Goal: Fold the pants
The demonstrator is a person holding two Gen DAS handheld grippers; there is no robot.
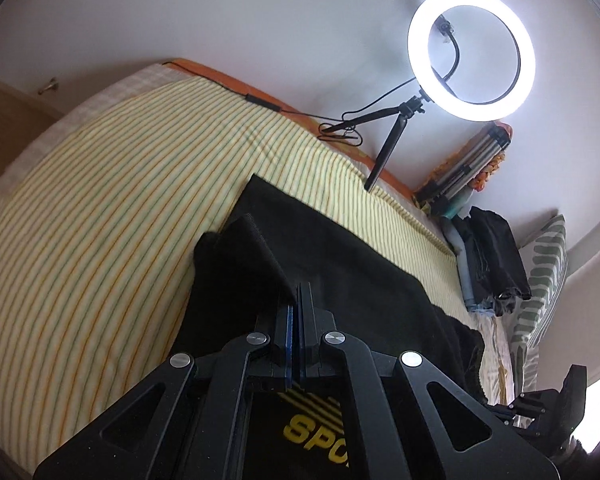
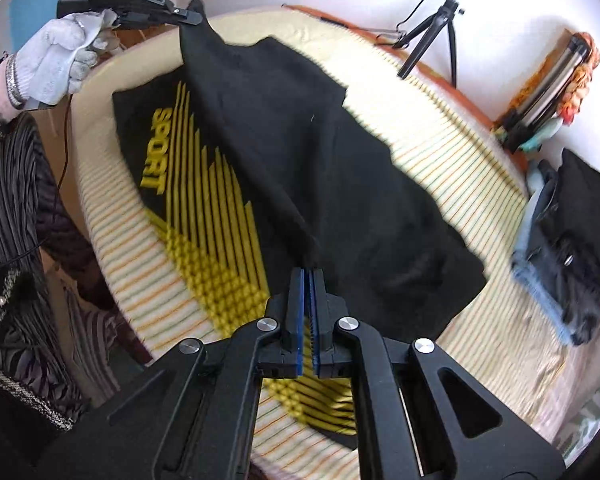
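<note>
Ring light, clothes pile bordering bedspread.

The pants carry "SPORT" in yellow letters beside yellow stripes (the left wrist view shows only "SPO"); other lettering is unreadable

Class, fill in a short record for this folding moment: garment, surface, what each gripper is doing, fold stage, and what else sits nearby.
garment: black pants with yellow SPORT print
surface: striped sheet on a bed
left gripper: shut on pants edge, lifted
right gripper: shut on pants edge
fold stage: one part raised over the printed part, not yet laid down
nearby: ring light on tripod, clothes pile at the side
</note>
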